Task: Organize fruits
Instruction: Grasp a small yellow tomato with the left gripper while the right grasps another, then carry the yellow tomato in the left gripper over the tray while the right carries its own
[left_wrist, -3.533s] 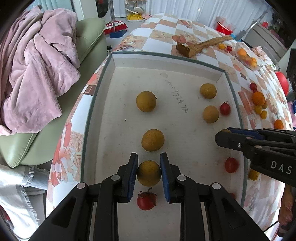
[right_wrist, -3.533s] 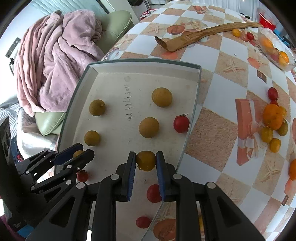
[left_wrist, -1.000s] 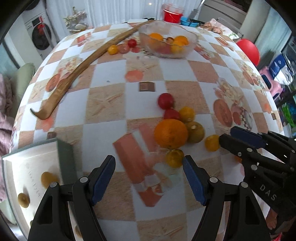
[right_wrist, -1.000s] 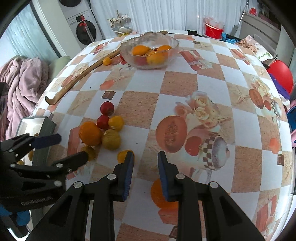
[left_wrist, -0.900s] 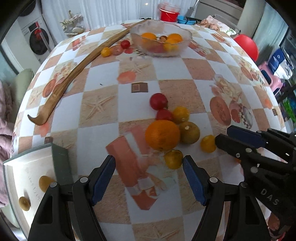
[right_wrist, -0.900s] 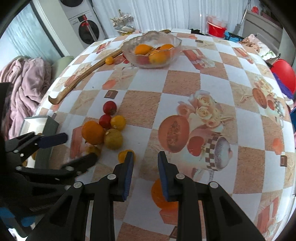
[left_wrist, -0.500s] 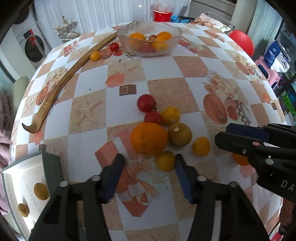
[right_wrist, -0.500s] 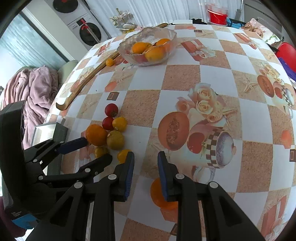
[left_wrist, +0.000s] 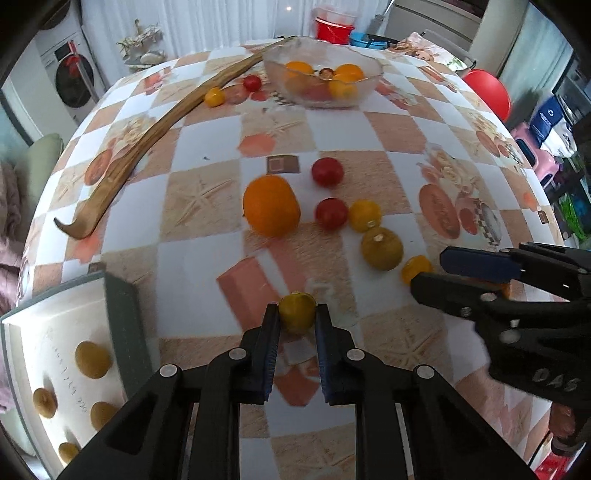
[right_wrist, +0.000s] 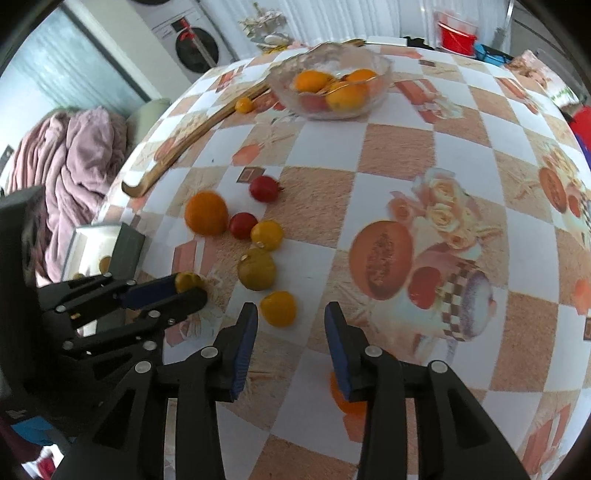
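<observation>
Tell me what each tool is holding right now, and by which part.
The left tool pinches a small yellow fruit across its sides, between its fingertips. The right tool is open and holds nothing.

I see a table (left_wrist: 399, 136) under a checkered cloth printed with starfish and roses. White curtains (left_wrist: 207, 22) hang behind it in daylight. A washing machine (right_wrist: 195, 46) stands at the back left, and a green sofa (right_wrist: 147, 110) beside the table carries a pink blanket (right_wrist: 70, 155). A red bucket (left_wrist: 334, 27) sits beyond.
</observation>
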